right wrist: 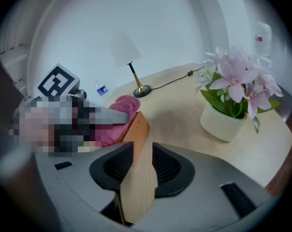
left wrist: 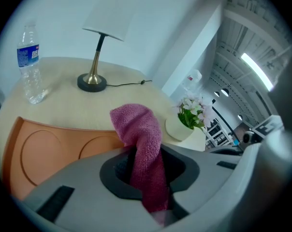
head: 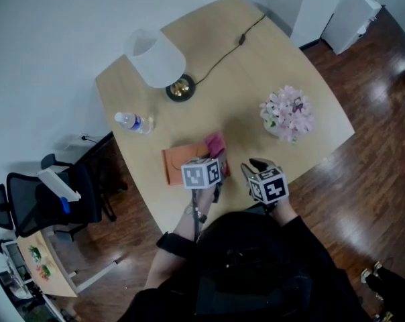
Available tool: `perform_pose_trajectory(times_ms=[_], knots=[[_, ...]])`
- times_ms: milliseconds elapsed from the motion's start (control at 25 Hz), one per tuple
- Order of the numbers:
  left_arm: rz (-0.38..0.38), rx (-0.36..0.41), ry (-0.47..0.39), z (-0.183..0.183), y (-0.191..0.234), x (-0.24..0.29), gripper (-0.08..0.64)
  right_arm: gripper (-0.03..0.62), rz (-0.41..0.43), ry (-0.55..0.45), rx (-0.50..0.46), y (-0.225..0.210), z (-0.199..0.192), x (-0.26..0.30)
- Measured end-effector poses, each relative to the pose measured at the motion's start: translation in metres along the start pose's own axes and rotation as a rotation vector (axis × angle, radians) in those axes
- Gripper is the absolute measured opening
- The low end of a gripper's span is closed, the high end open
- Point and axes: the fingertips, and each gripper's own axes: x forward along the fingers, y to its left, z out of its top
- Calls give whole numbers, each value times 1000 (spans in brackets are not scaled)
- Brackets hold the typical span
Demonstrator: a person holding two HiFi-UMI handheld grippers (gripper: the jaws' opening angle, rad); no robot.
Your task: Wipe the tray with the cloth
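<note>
**Cloth in my left tongs, tray pinned by my right**

My left tongs (left wrist: 148,180) are closed on the pink cloth (left wrist: 138,129). It runs up through the jaws and flops over in a loose fold above them. My right tongs (right wrist: 138,178) are clamped on the near edge of the orange tray (right wrist: 135,129). Its thin board stands between the pads, orange face to one side and pale wood to the other. It seems tipped up there, though I cannot tell how far.

The cloth looks light, soft and limp, so I judge it will drag and bunch rather than push. Gripping it low leaves a free wad to wipe with. The tray looks stiff, thin and light, likely to skid or tip unless I hold it by the rim. Its shallow round hollows will need the cloth pressed in.

The tray sits near my side of a smooth, pale wooden table (head: 256,79). A water bottle (head: 132,121), a lamp (head: 155,59) with its cord (head: 222,56) and a pot of pink flowers (head: 287,113) stand well apart from it. Around the table are a dark wood floor (head: 363,180), an office chair (head: 35,203) and a white wall (head: 41,32).
</note>
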Motion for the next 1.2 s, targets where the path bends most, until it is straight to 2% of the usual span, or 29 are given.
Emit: perform_pose_trajectory(times_ms=[160, 280, 400, 480, 680, 840, 920, 1040, 1200], knots=[[41, 68, -21, -7, 21, -39, 89, 133, 11, 2, -15, 7, 1, 2], [143, 104, -18, -18, 67, -77, 89, 133, 15, 8, -48, 15, 3, 1], [262, 125, 20, -35, 125, -109, 89, 133, 14, 5, -57, 17, 2, 1], [292, 130, 60, -49, 150, -118, 89, 133, 13, 5, -55, 17, 1, 0], [247, 89, 69, -62, 147, -107, 89, 133, -1, 0, -63, 17, 4, -4], [206, -6, 30, -63, 129, -97, 89, 133, -17, 0, -52, 14, 2, -4], [174, -25, 26, -64, 112, -88, 89, 133, -17, 3, -45, 14, 1, -5], [112, -20, 34, -64, 78, -67, 89, 133, -15, -3, -42, 16, 3, -7], [18, 30, 66, -65, 27, -38, 89, 133, -25, 0, -34, 13, -1, -10]])
